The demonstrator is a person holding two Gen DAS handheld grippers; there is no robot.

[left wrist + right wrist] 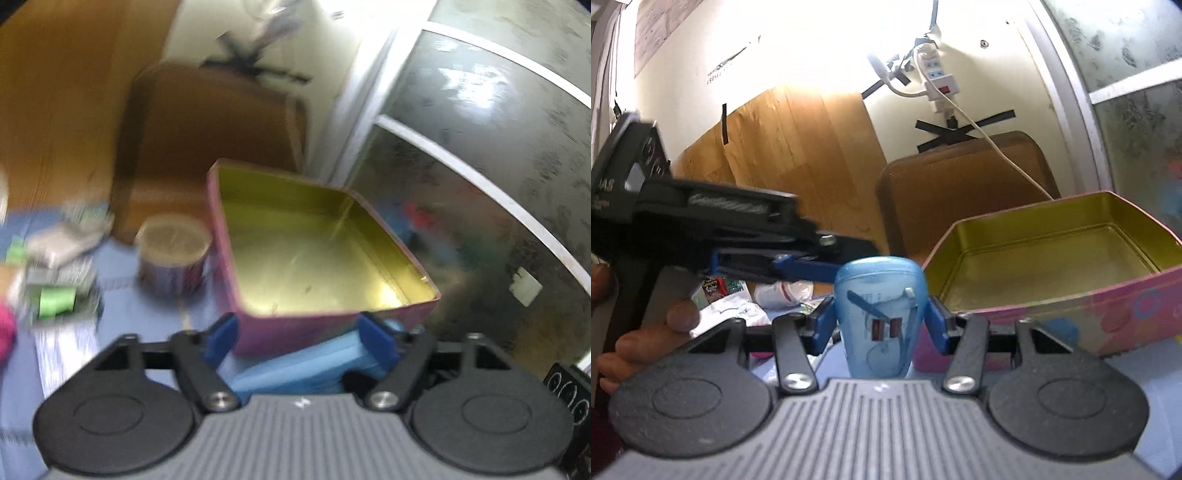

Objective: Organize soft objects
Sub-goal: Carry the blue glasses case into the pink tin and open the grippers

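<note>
Blue cup (881, 314) gripped in my right claw (881, 325), just short of the pink tin (1108, 295).
Left claw (301, 338) stands open, empty, over a blue pack (295, 369). Next, I judge: lift cup over the rim, release inside.

Left gripper (301, 338) with blue fingers (376, 338) spread apart, pale blue folded object (295, 369) lying between them; open pink tin (258, 236) with gold interior just ahead; round lidded container (171, 254) beside it; blurred clutter (55, 280) at left on blue cloth (140, 325)

Left claw (301, 341) jaws spread, seemingly gripping nothing through the blur; right claw (881, 326) clamped; hand (639, 332) grips handle.
</note>
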